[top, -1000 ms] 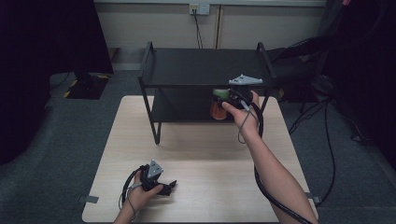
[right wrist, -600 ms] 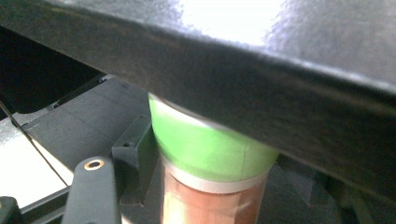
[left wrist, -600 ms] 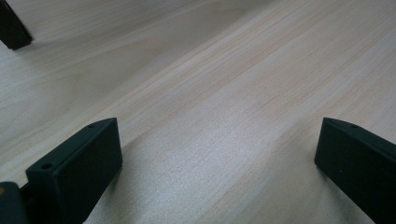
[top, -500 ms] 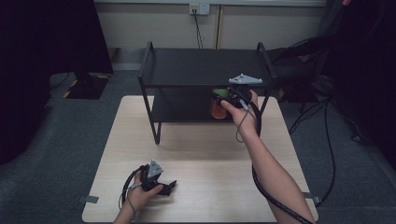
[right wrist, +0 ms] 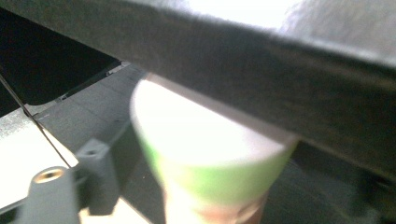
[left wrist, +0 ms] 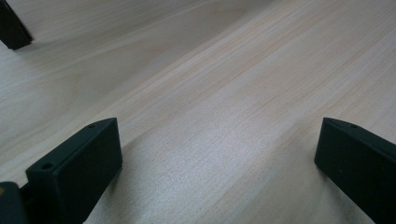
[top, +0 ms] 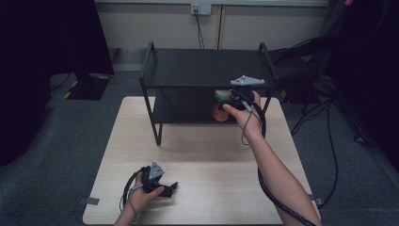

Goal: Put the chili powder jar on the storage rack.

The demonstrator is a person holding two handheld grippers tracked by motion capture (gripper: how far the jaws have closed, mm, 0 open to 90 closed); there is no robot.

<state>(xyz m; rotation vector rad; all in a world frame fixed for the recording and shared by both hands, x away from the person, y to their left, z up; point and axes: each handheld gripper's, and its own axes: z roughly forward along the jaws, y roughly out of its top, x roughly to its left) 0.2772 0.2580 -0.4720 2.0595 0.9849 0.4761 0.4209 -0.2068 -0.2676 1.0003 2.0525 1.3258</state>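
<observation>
Blurred green-banded cup (right wrist: 205, 158) under black shelf edge (right wrist: 261, 79).

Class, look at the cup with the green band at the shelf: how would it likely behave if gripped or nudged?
The cup looks thin-walled, so probably light and crushable under a hard squeeze. It narrows downward, so a nudge might tip it. The right gripper is at it beneath the shelf.
</observation>
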